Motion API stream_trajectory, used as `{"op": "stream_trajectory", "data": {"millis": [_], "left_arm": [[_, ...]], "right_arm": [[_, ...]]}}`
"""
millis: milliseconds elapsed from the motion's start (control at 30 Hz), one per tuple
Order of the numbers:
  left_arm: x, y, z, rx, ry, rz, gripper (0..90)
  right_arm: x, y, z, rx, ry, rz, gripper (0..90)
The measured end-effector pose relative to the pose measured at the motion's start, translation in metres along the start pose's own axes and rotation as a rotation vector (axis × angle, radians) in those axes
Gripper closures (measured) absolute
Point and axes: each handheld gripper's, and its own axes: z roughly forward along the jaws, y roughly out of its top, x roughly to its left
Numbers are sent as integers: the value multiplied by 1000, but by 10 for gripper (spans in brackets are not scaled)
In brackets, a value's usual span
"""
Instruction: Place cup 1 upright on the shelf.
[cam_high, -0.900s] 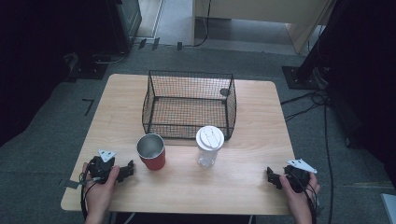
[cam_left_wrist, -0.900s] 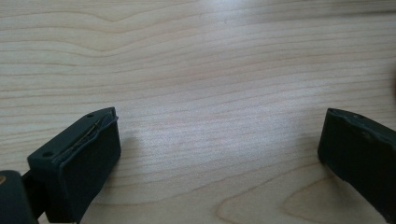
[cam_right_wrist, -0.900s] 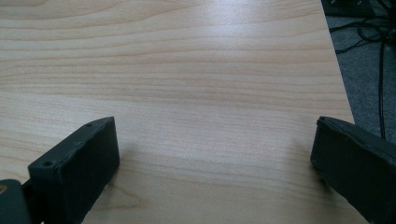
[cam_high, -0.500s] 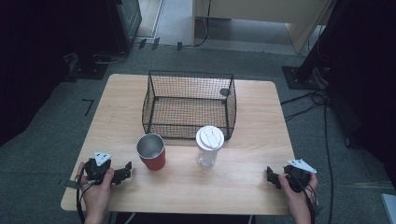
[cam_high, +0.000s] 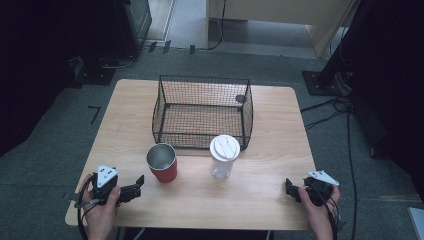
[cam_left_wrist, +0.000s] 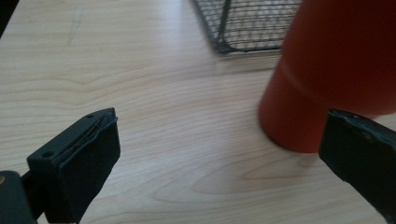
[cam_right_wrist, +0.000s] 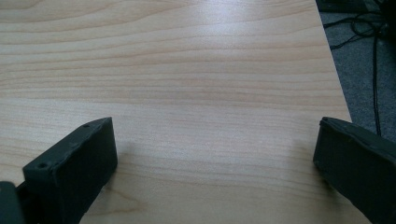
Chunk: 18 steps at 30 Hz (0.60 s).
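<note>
A red cup (cam_high: 161, 162) with a shiny metal inside stands upright in front of the black wire basket (cam_high: 202, 112). To its right is a clear cup with a white lid (cam_high: 224, 156). My left gripper (cam_high: 136, 189) lies near the table's front left corner, open and pointing at the red cup from just short of it. In the left gripper view the red cup (cam_left_wrist: 336, 60) rises ahead on the right, behind the right jaw, with the left gripper (cam_left_wrist: 219, 158) holding nothing. My right gripper (cam_high: 290, 190) rests open near the front right corner. In its own view the right gripper (cam_right_wrist: 215, 163) has bare wood between its jaws.
The wooden table (cam_high: 260, 200) ends close to the right gripper, its right edge (cam_right_wrist: 334, 70) dropping to grey floor with cables (cam_high: 345, 130). The basket (cam_left_wrist: 252, 23) holds a small dark round thing (cam_high: 240, 98) at its back right corner.
My left gripper has drawn back slightly toward the front left corner of the table. The right gripper and both cups have stayed put.
</note>
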Motion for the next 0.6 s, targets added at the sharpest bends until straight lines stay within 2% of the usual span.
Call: {"op": "stream_trajectory", "data": {"millis": [100,233,500,600], "left_arm": [[-7,1,-3,-9,-31,9,0],[-19,3,-2,-6,-71,42,0],[-38,12,9,-8,-111,62,0],[-45,15,13,-9,-114,75,0]], "right_arm": [[0,0,0,0,0,0,0],[0,0,0,0,0,0,0],[0,0,0,0,0,0,0],[0,0,0,0,0,0,0]]}}
